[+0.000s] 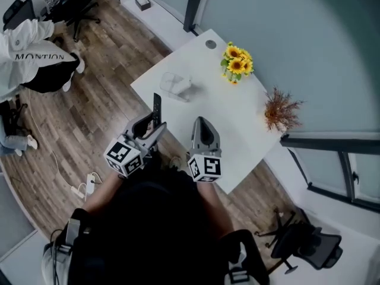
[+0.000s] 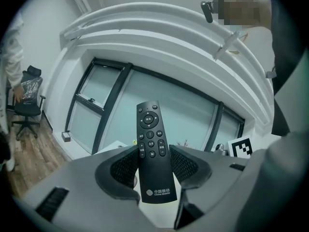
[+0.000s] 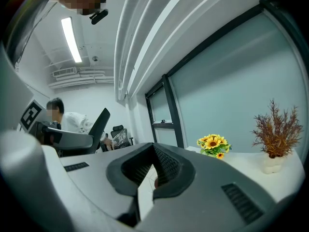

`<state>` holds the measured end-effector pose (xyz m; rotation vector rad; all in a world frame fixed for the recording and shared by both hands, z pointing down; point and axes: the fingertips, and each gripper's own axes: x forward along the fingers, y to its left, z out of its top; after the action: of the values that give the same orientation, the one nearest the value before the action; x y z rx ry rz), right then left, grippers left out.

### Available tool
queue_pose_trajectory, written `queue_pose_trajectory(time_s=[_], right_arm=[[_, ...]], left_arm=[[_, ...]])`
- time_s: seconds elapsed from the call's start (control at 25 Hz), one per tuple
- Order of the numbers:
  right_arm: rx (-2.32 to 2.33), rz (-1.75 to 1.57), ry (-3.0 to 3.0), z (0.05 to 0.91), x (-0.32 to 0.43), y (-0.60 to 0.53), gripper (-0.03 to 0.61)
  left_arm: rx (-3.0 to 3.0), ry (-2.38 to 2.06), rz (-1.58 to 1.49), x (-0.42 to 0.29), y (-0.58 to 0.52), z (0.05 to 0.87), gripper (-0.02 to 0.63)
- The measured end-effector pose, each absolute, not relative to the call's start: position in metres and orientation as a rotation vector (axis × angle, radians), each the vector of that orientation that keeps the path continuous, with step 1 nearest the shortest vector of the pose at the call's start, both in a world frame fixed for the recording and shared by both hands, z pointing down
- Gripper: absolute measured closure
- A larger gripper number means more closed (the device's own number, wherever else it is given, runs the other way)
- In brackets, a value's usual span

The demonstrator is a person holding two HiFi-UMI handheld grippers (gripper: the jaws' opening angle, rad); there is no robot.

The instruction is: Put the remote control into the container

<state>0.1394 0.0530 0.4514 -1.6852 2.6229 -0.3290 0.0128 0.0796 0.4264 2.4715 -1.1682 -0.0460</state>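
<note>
We look steeply down from head height on the white table [image 1: 237, 141]; cameras on the left gripper [image 1: 155, 129] and right gripper [image 1: 202, 123] face the glass wall [image 2: 188, 115], near level. Head and right gripper views share the sunflowers [image 1: 237, 63].

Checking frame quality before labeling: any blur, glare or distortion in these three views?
Head view: fisheye, dark corners; the clear container barely stands out on the white table. Left gripper view: window frames bow, remote control sharp, buttons visible. Right gripper view: ceiling light blown out, sunflowers sharp.
</note>
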Motion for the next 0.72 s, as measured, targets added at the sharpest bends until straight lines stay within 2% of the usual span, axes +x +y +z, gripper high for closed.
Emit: queue_pose_trajectory(time_s=[0.72], right_arm=[[-1.868,-0.346,2.524,0.456,0.091,0.020,0.574]], left_arm=[[2.482,-0.896,0.042,-0.027,0.044,0.453,0.408]])
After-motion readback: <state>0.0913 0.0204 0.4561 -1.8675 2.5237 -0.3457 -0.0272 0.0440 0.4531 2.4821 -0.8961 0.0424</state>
